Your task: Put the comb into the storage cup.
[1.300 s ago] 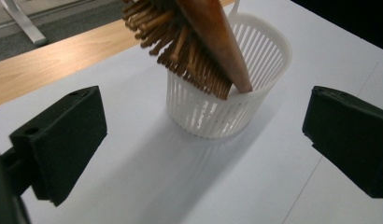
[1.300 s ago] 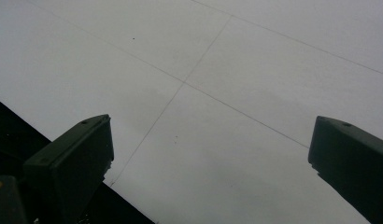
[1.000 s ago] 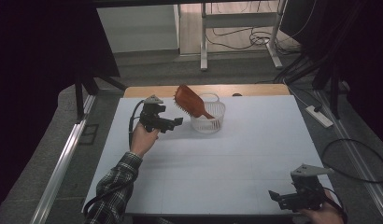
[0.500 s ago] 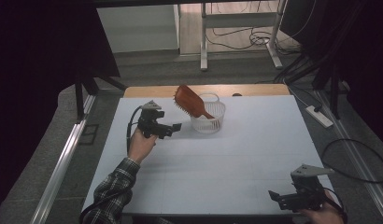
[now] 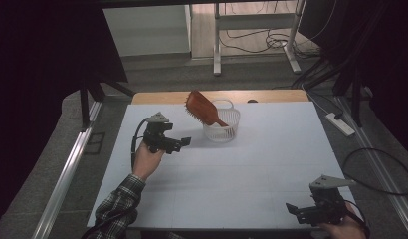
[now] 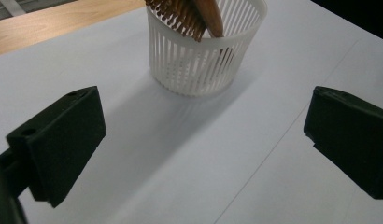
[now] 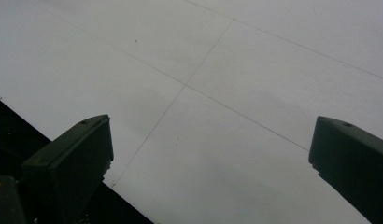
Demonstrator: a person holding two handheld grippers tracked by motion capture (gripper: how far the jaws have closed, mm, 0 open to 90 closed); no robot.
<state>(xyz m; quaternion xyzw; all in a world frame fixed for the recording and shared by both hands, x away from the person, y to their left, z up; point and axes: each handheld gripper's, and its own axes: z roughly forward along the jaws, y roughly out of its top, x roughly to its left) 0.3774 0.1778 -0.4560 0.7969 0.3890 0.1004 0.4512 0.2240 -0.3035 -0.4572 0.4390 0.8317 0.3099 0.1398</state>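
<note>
From above, your left gripper hovers near the white basket, where a brown hairbrush leans; your right gripper sits at the table's near edge. Each gripper view shows its jaws spread wide, empty.

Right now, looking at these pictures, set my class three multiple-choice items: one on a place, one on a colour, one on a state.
1. Where is the hairbrush?
A. flat on the table
B. propped in the basket
C. in a gripper

2. What colour is the basket?
A. white
B. black
C. red

3. How are the left gripper's fingers?
A. shut on the brush
B. shut, empty
C. open, empty

Answers: 1 B, its handle sits inside and its head leans out over the rim. 2 A, white slatted wall. 3 C, bare table shows between them.
</note>
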